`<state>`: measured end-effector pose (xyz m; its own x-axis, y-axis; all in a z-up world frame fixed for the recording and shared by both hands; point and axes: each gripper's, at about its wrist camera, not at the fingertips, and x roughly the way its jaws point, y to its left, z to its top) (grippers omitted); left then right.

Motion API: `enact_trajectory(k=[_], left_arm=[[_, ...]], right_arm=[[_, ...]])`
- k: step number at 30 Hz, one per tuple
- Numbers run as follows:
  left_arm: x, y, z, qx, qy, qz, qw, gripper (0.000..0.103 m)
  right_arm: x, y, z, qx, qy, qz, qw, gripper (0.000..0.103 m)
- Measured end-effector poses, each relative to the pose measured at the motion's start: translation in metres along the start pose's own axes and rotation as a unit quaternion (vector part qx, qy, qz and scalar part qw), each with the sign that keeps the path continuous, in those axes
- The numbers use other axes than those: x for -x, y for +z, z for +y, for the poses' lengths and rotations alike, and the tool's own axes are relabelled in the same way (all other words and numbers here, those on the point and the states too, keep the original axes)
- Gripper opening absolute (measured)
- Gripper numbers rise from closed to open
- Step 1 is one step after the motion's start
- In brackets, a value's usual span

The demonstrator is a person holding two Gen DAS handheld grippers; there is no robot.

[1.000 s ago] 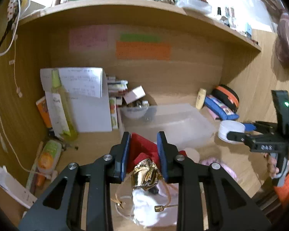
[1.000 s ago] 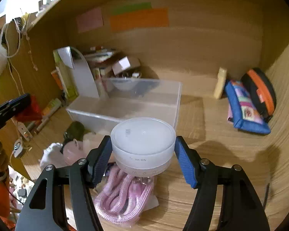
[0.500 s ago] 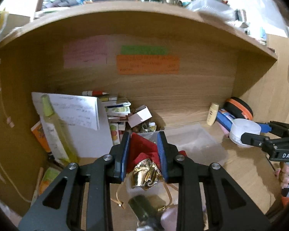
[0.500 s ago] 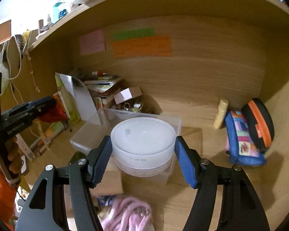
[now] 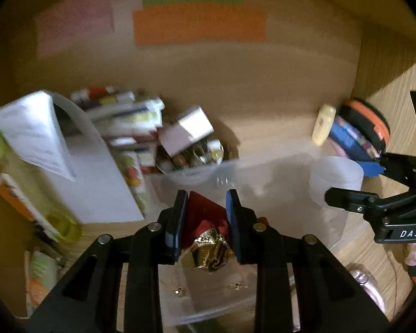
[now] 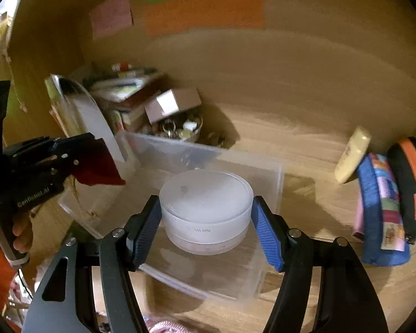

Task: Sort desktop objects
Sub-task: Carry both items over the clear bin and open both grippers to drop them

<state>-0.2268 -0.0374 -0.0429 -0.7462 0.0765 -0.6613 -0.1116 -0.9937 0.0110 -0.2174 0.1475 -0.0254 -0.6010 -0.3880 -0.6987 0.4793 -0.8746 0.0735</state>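
both grippers loaded, poised over the clear bin

left gripper [image 5: 206, 222] angles downward, jaws narrow, clamped on a red pouch [image 5: 205, 216] with a crumpled gold foil piece [image 5: 209, 249] bunched at its lower end. thin gold cords hang below it. the pouch sits above the near left part of the clear plastic bin [image 5: 285, 191]. in the right wrist view the same gripper [image 6: 102, 166] comes in from the left edge, red cloth jutting past its tip over the bin's left wall; a hand [image 6: 20, 233] wraps its handle, orange sleeve below.

right gripper [image 6: 206, 230] also tilts down, jaws at mid width, blue pads pressed on both sides of a round white frosted jar [image 6: 205, 208], lid up, held level. the jar hangs over the middle of the bin [image 6: 274, 174]. in the left wrist view it [image 5: 335, 183] sits at the bin's right end, gripped by the black tool entering from the right edge.

bin stands on the wooden desk [image 6: 305, 144], toward the back left corner, just in front of a bowl of small items [image 6: 180, 130] and a small cardboard box [image 6: 172, 102]. leaning papers and a file holder [image 5: 69, 166] stand at the left edge. a blue pencil case [image 6: 380, 211] and an orange-and-black pouch [image 6: 410, 188] lean at the right edge, a pale tube [image 6: 352, 155] beside them. coloured notes [image 6: 202, 8] are stuck on the back wall. both views blurred.
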Motion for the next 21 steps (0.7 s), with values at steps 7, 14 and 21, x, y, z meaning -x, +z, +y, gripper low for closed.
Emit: enact_trajectory(k=[7,14,21], left_arm=[[-0.039,-0.005,-0.009,-0.013,-0.018,0.055,0.9982,0.028],[-0.050,-0.003,-0.013,-0.030,-0.041,0.085,0.9951,0.028],[-0.058,-0.007,-0.017,-0.029,-0.052,0.107,0.9925,0.032]], right_arm=[[-0.034,0.001,0.002,0.018,-0.003,0.039,0.999,0.062],[-0.055,0.003,0.014,0.050,-0.005,0.083,0.995,0.062],[-0.064,0.002,0.017,0.052,-0.018,0.106,0.993,0.063]])
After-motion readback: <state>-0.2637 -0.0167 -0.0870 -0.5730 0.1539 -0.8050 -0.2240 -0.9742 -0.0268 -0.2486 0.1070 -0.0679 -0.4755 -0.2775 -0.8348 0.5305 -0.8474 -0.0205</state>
